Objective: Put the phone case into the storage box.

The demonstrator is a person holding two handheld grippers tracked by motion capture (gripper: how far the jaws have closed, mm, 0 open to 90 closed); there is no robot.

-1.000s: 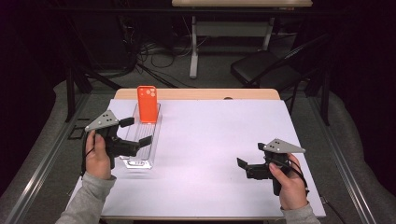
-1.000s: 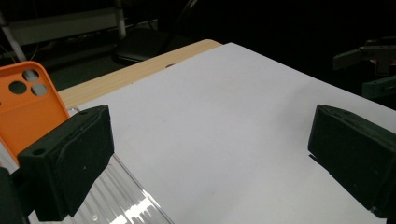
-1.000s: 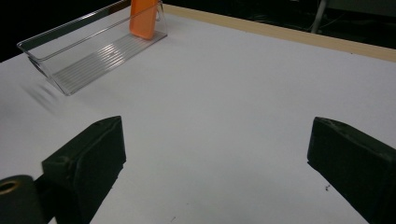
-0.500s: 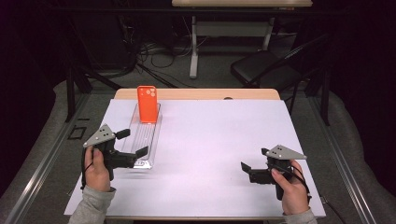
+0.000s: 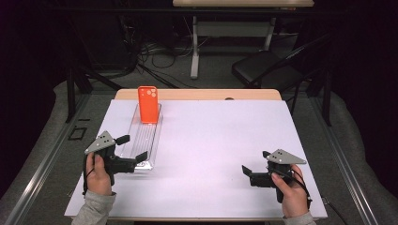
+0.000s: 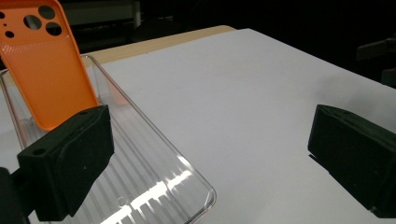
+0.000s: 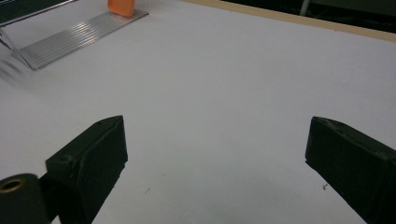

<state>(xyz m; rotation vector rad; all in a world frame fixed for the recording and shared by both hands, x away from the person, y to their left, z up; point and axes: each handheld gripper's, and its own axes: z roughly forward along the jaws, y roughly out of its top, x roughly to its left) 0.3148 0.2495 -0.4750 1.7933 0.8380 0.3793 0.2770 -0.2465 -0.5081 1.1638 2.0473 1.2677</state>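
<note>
An orange phone case (image 5: 148, 104) (image 6: 44, 70) stands tilted at the far end of a clear ribbed tray (image 5: 143, 140) (image 6: 154, 182) on the left of the white table. My left gripper (image 5: 131, 148) (image 6: 210, 154) hovers open at the tray's near end, one jaw over the tray and the other over bare table. Held low at the front right, my right gripper (image 5: 256, 165) (image 7: 217, 163) is open with nothing between its jaws. The right gripper view catches the tray (image 7: 74, 39) and the case's foot (image 7: 121, 7) far off.
The white table top (image 5: 216, 140) ends in a wooden strip (image 5: 202, 94) at the far edge. Behind the table stand a dark chair (image 5: 267, 68), a desk leg and cables on the floor. A metal rail (image 5: 42, 164) runs along the left side.
Both hands have pulled back toward the table's near edge. The left gripper slid from beside the tray's middle to its near end. The right gripper dropped lower and nearer.
</note>
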